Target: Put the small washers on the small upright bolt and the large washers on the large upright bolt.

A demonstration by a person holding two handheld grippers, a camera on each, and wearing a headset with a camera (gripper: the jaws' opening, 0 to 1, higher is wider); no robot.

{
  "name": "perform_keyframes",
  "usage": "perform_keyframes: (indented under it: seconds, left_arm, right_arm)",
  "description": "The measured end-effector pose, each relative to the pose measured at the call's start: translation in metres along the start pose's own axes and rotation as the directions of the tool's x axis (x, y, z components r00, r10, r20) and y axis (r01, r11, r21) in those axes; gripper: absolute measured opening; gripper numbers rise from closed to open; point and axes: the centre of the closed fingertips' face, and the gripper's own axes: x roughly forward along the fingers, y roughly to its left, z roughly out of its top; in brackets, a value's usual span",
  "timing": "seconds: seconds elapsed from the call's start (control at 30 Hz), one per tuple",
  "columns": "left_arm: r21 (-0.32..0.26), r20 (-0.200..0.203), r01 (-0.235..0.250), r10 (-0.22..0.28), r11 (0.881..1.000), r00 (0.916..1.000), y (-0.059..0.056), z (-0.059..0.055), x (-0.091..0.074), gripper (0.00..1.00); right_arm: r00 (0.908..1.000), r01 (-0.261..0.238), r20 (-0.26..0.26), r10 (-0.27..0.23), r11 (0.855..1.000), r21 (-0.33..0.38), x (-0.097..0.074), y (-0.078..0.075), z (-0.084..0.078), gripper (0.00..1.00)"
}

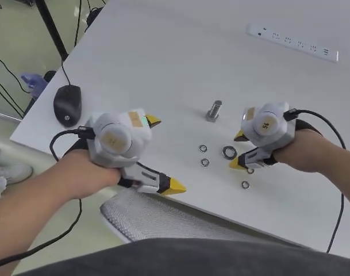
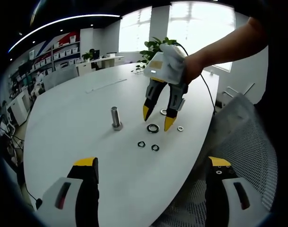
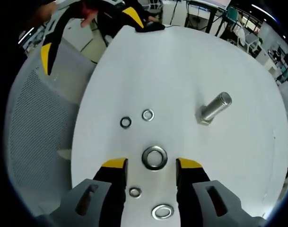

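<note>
On the bench [image 1: 163,57], the big washer [image 3: 154,157] lies flat at 12 o'clock, just ahead of the right tool [image 1: 238,150], which is open and empty. The bolt [image 3: 213,108] stands at 2 o'clock.

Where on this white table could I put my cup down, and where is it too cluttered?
Bare table lies between the power strip and the upright bolt, and between the mouse and the bolt. Crowded: near the front edge, small washers and a large washer lie by the right gripper, with the left gripper alongside.
</note>
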Motion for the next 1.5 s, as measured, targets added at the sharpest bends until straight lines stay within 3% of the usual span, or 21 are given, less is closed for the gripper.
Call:
perform_keyframes:
  seconds: [0.57, 0.63, 0.93, 1.27, 1.5]
  left_arm:
    - [-0.016, 0.011, -0.014, 0.014, 1.0, 0.9998, -0.0014, -0.0014, -0.0043, 0.92]
    - [-0.017, 0.007, -0.018, 0.018, 1.0, 0.9998, -0.0012, -0.0026, -0.0047, 0.91]
    - [-0.023, 0.013, -0.023, 0.023, 0.999, 0.9997, -0.0002, -0.0037, -0.0059, 0.89]
    - [-0.024, 0.012, -0.021, 0.021, 0.999, 0.9997, -0.0034, -0.0058, -0.0069, 0.87]
    - [-0.021, 0.015, -0.018, 0.019, 1.0, 0.9997, -0.0062, -0.0031, -0.0068, 0.85]
  right_arm:
    - [0.9985, 0.001, -0.055, -0.003, 0.999, -0.042, 0.0085, -0.0083, -0.0051, 0.37]
    - [0.9985, -0.015, -0.054, 0.014, 0.999, -0.033, 0.0094, -0.0062, -0.0044, 0.34]
    - [0.9971, -0.008, -0.076, 0.006, 1.0, -0.025, 0.0078, -0.005, -0.0036, 0.3]
    - [0.9887, 0.003, -0.15, -0.005, 1.0, -0.015, 0.0079, -0.0039, -0.002, 0.23]
    - [0.9897, 0.006, -0.143, -0.005, 1.0, 0.007, 0.0069, -0.0059, -0.0039, 0.21]
